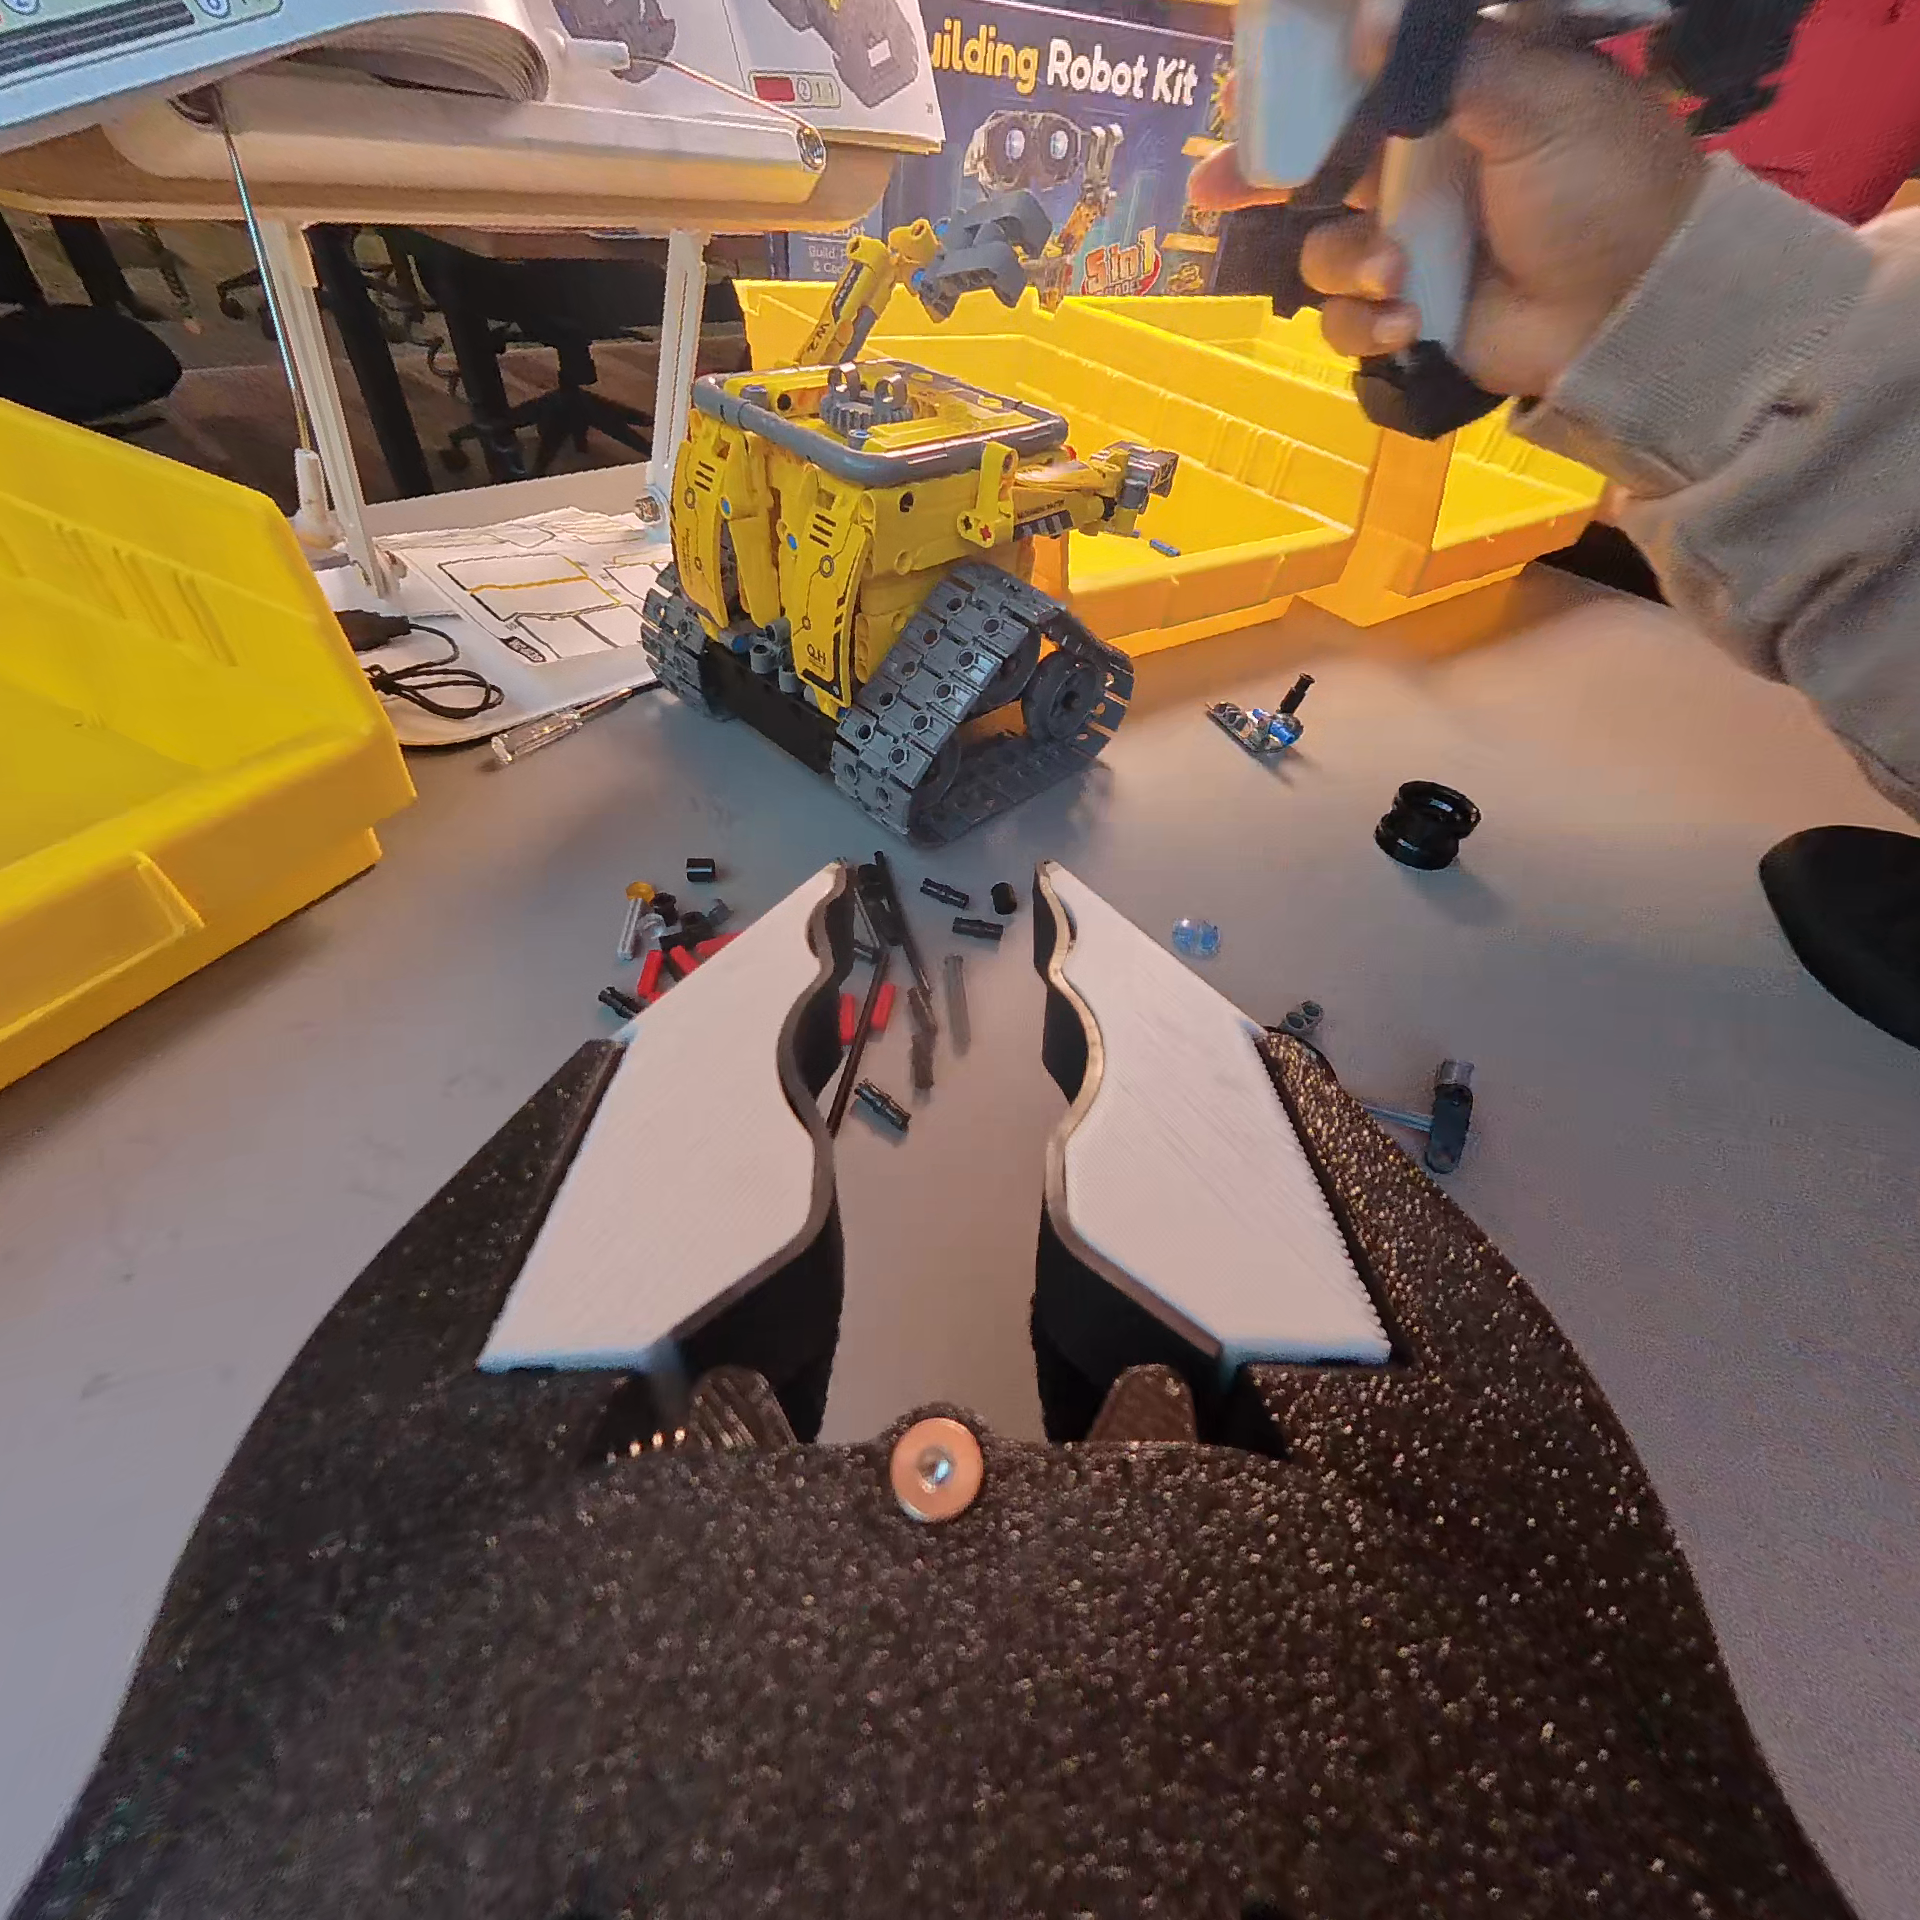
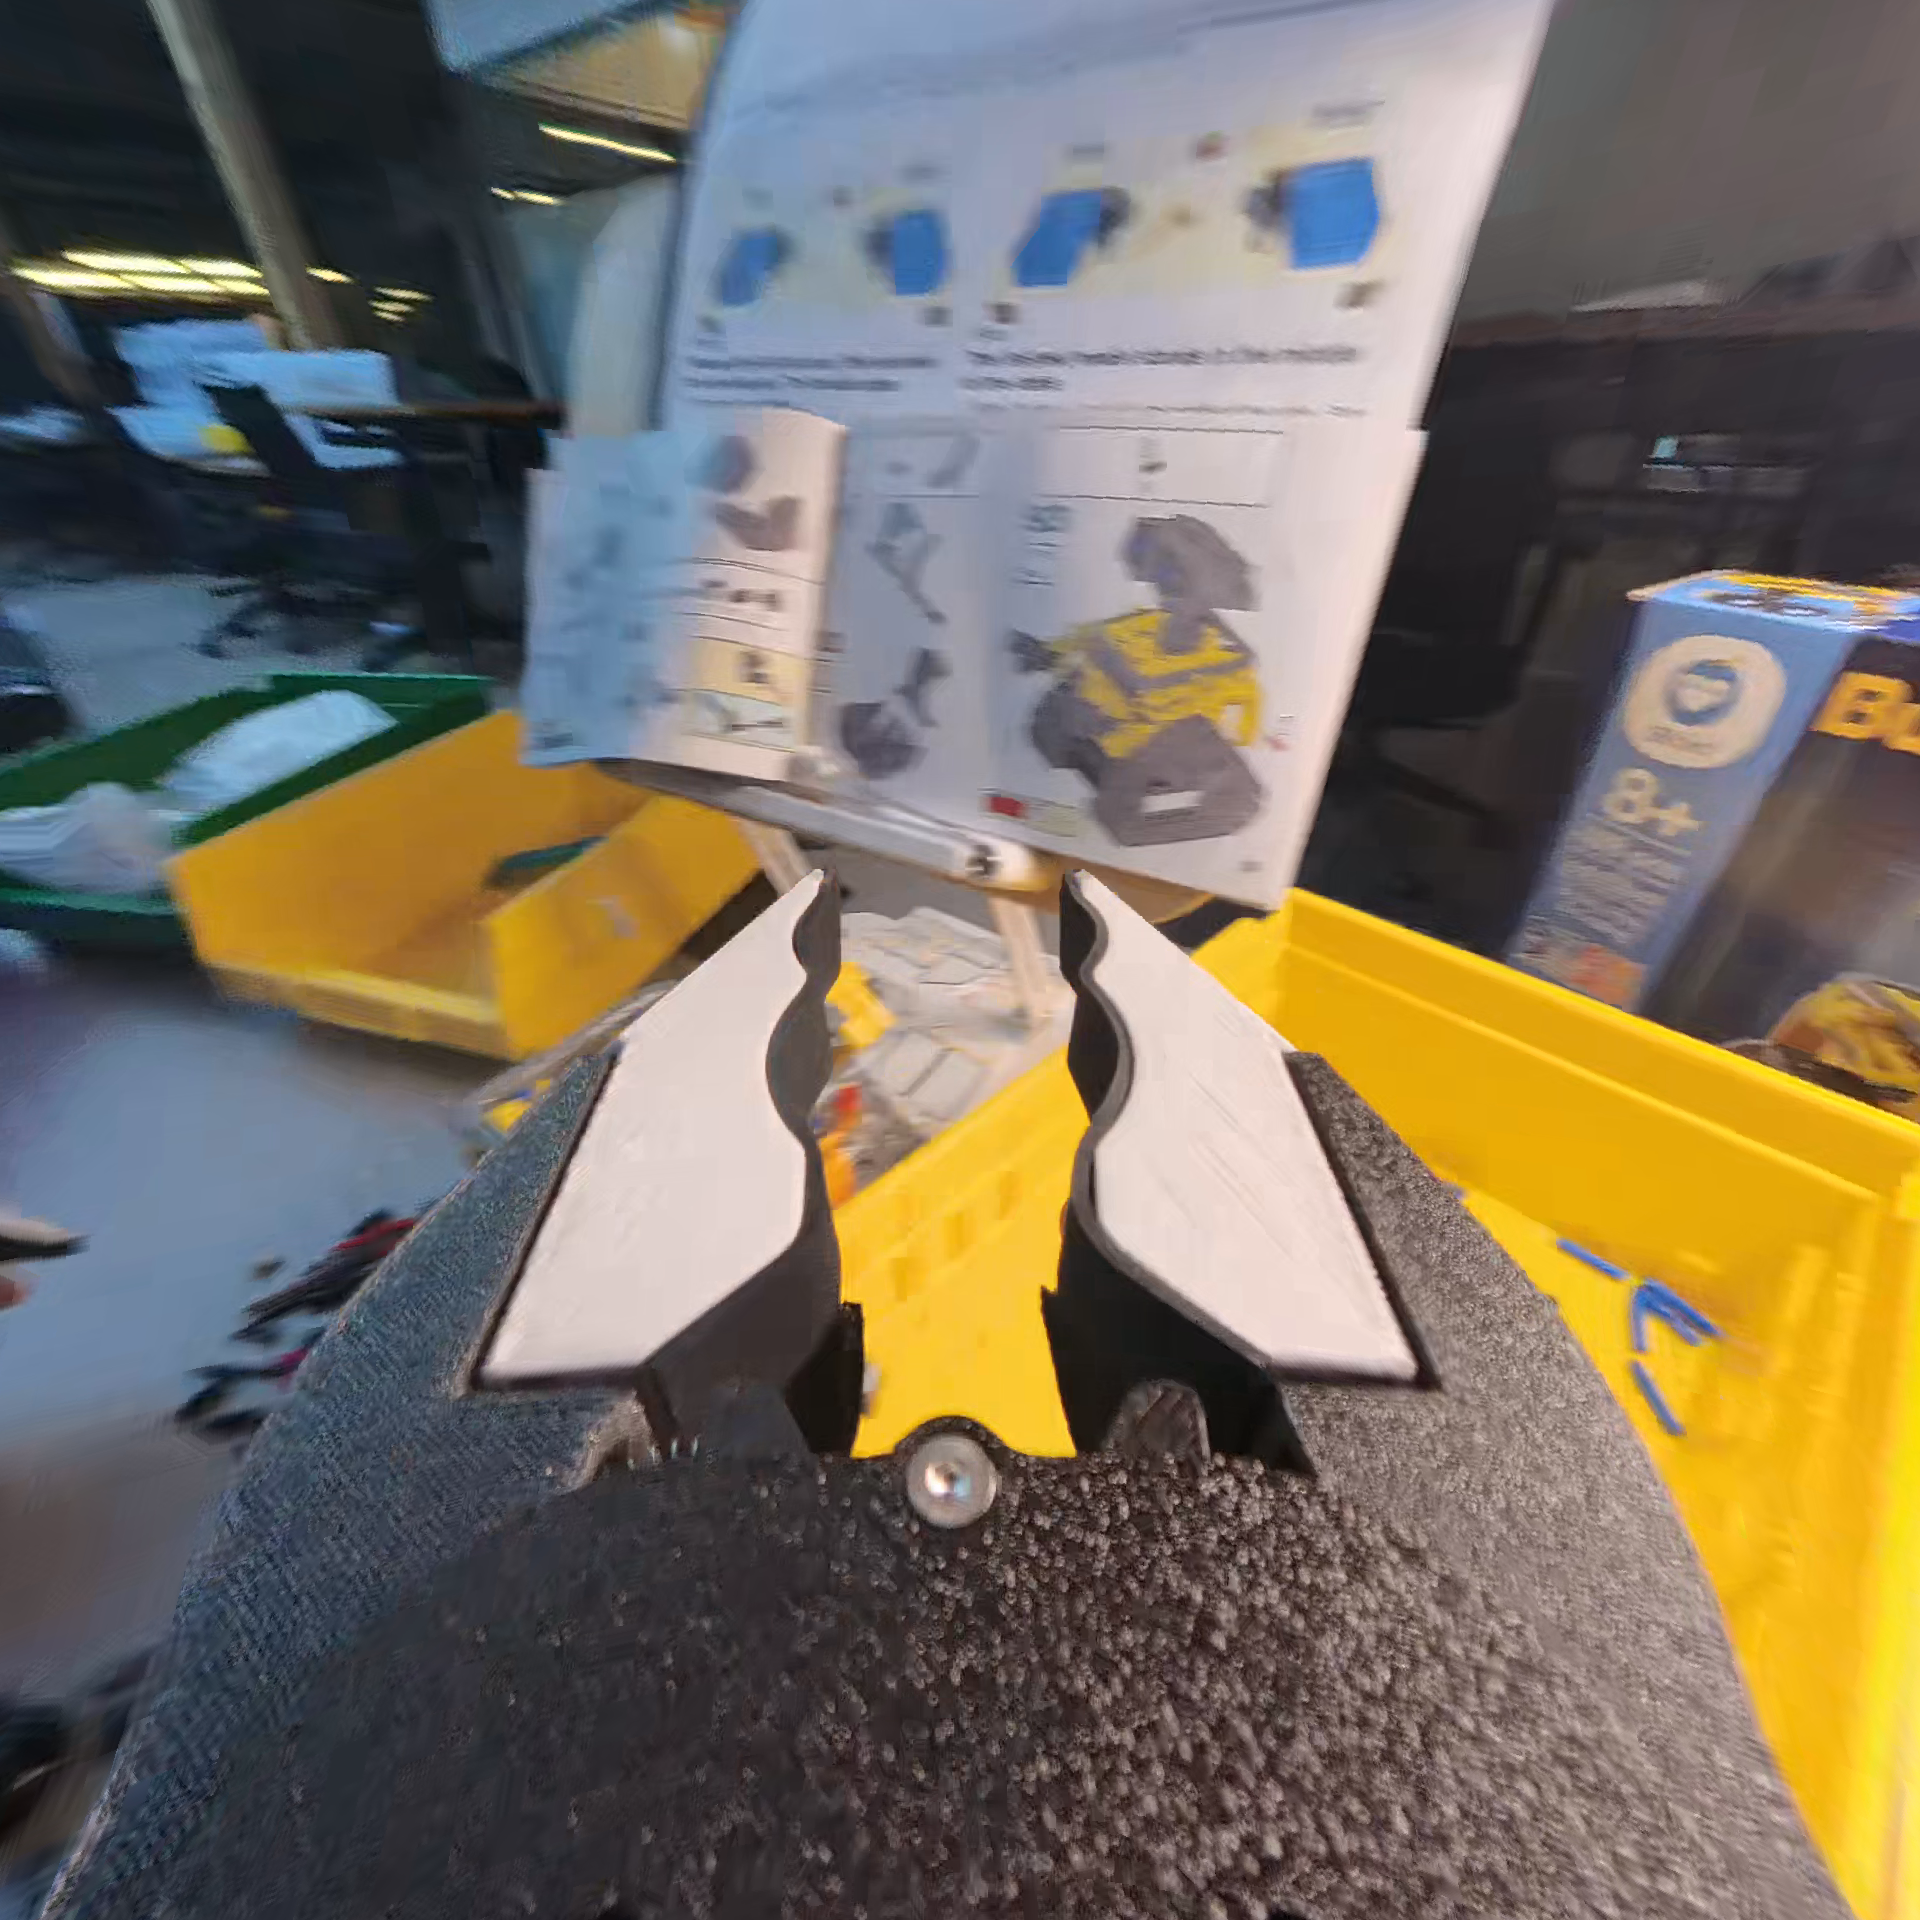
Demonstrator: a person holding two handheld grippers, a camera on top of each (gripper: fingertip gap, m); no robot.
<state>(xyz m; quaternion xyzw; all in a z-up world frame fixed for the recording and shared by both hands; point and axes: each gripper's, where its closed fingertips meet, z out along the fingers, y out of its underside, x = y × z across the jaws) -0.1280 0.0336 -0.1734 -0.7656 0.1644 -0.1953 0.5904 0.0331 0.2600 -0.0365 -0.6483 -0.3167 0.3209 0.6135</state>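
**Q:** What is the state of the left gripper (image 1: 940, 873)?

**A:** Released. Its jaws stand apart with nothing between them. It is angled down toward the grey table (image 1: 1351, 1351), low over a scatter of small parts (image 1: 914, 1039): black pins, red pins, grey sleeves and a thin black axle (image 1: 860, 1039). The axle and several pins lie in the gap between the fingers as seen from the wrist. Contact with any of them cannot be confirmed.

**Q:** What surrounds it?

**A:** A yellow tracked robot model (image 1: 883, 582) stands upright on the table just beyond the scatter. A black wheel hub (image 1: 1425, 823) and a small clear blue piece (image 1: 1195, 937) lie to the right. A yellow bin (image 1: 156, 727) sits to the left, and a row of yellow trays (image 1: 1247, 468) stands behind the model, with the kit box (image 1: 1091, 156) behind them.

**Q:** And the right gripper (image 2: 951, 883)?

**A:** Also released and empty. The left wrist view shows a sleeved hand (image 1: 1538, 208) holding it high in the air, well apart from the table. Its own view is blurred. It points toward an open instruction booklet (image 2: 1039, 520) propped on a stand, and a yellow tray (image 2: 1558, 1143) holding a few blue pins (image 2: 1652, 1330) lies below and to its right.
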